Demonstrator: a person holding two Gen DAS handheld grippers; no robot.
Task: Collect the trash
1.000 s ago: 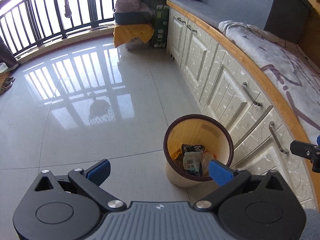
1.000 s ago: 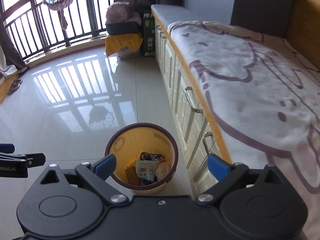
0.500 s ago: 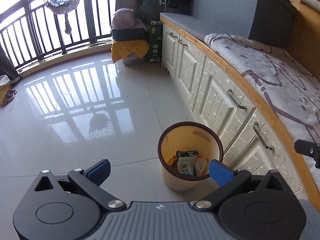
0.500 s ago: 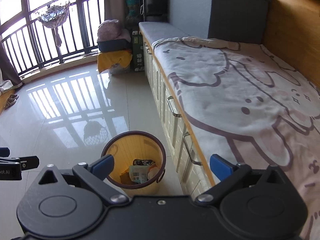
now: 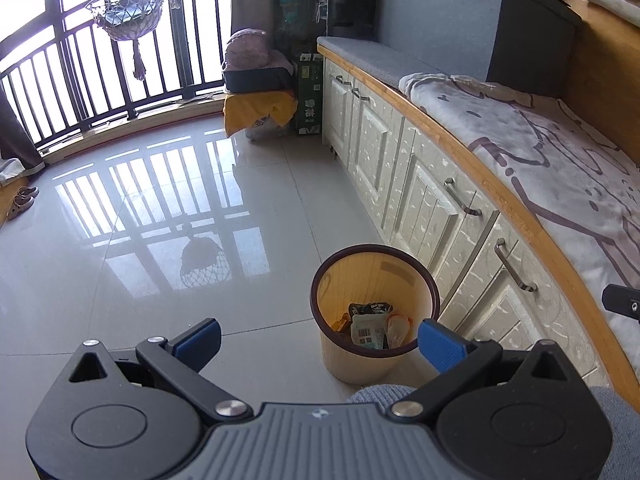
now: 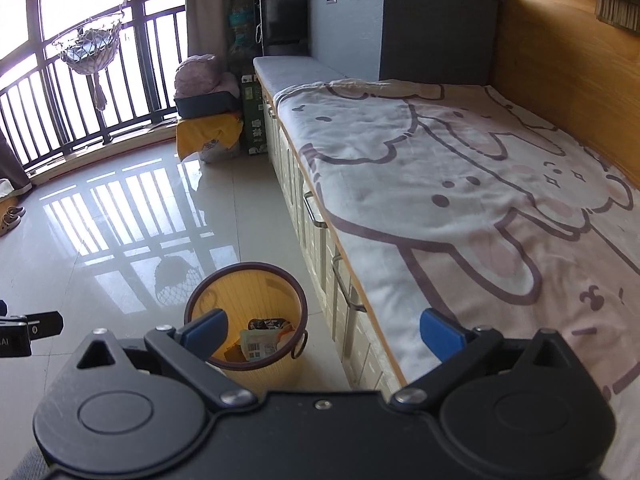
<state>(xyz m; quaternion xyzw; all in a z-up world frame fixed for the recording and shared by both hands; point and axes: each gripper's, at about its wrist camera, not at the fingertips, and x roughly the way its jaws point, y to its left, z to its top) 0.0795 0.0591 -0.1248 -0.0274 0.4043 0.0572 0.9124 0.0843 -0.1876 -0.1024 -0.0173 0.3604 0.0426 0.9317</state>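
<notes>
Left wrist view: left gripper (image 5: 318, 338) and right gripper (image 6: 322, 332) hovering, jaws spread, gripping nothing; trash bin (image 5: 374, 312) standing at 12 o'clock; loose trash showing nowhere, so scanning floor (image 5: 160, 220) advised.

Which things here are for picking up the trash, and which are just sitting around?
For the job:
bin
trash in the bin
left gripper, open
right gripper, open

Just there:
blanket
cupboards
hanging basket
slippers

left gripper (image 5: 319, 335) and right gripper (image 6: 325, 330), jaws wide, empty
</notes>
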